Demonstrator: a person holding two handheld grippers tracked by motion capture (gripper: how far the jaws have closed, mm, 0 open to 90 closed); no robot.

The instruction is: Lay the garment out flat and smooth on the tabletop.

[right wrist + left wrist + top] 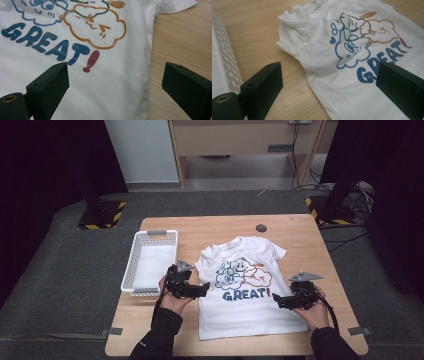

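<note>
White perforated basket (150, 262) at surface (165, 226) left; left tongs (202, 289) spread apart at the left edge of the white "GREAT!" T-shirt (245, 307) lying flat mid-surface; right tongs (276, 301) likewise apart at its right edge.

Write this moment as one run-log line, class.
left gripper: open, at shirt's left edge | right gripper: open, at right edge | T-shirt: flat, print up | basket: left of shirt
</note>
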